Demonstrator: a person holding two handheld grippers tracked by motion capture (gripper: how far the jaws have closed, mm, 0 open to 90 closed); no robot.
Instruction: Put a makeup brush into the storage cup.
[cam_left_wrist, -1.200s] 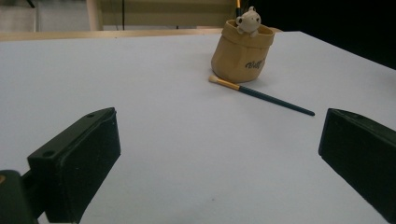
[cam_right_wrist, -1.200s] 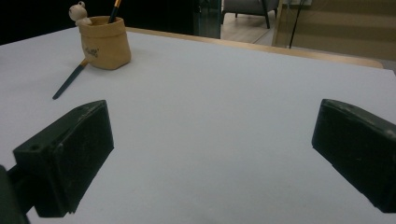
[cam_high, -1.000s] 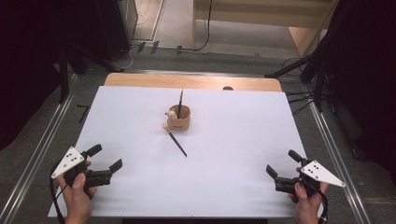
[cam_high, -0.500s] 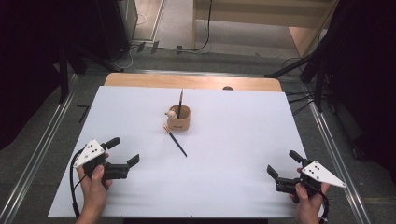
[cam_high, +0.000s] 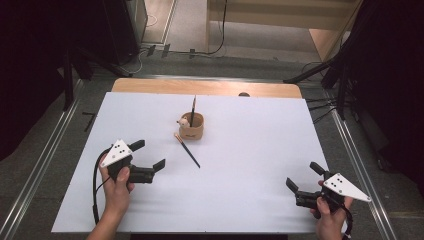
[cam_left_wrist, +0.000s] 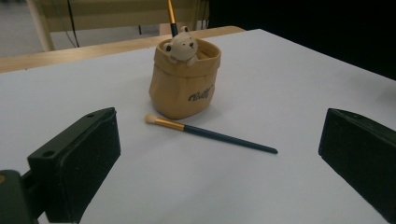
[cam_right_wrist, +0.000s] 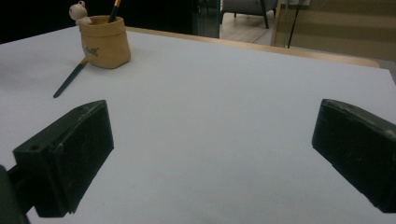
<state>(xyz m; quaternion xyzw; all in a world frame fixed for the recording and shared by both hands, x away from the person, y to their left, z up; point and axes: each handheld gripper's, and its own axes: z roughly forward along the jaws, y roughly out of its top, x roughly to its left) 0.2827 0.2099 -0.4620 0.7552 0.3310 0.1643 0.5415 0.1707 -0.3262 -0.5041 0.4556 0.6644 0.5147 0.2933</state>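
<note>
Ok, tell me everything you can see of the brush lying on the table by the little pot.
The brush is a slim makeup-type brush with a small pale tuft, a gold metal collar and a long dark handle that tapers to a point. It lies flat on the white table, loose and apart from both grippers. Its tuft end sits right at the foot of the tan pot; whether they touch is unclear. The handle points away from the pot towards the person's side, as the high view shows. It lies in front of the open jaws of the left gripper.
</note>
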